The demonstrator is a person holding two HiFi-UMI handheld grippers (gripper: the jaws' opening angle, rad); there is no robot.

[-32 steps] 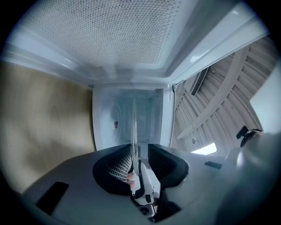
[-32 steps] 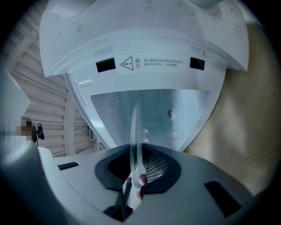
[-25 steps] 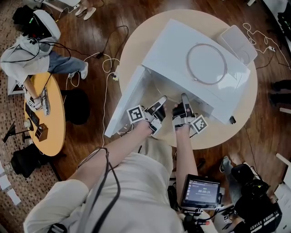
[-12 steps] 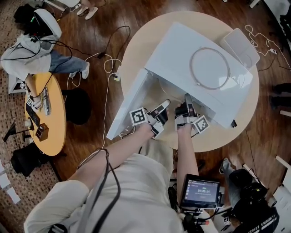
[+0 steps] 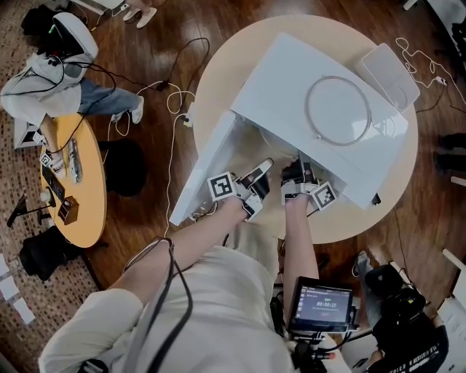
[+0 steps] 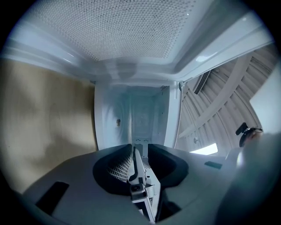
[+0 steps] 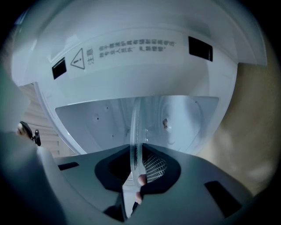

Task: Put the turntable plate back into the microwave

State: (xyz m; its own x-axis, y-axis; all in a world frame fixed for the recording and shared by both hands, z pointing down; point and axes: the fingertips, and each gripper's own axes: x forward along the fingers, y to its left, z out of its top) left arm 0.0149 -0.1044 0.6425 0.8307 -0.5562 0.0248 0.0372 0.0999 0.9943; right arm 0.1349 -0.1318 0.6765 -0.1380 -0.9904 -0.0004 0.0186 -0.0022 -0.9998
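Currently open white microwave (image 5: pixel 277 80) on round beige table (image 5: pixel 218 73); right tool (image 5: pixel 300 166) clamps clear glass turntable plate (image 7: pixel 135 127) at cavity mouth; left tool (image 5: pixel 262 169) slightly apart, empty; dark wooden floor (image 5: pixel 167 18).

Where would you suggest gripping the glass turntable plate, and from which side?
Grip the turntable plate at its near rim, from the open front of the microwave, jaws above and below: it is a thin flat disc, edge-on to the opening. The right gripper is clamped there.

Seen from above, the white microwave's (image 5: pixel 291 80) roof hides my right gripper's (image 7: pixel 137 160) tips and the clear glass turntable plate (image 7: pixel 135 127) they pinch, visible elsewhere only edge-on. The warning label's (image 7: pixel 131 48) print is too blurred to read.
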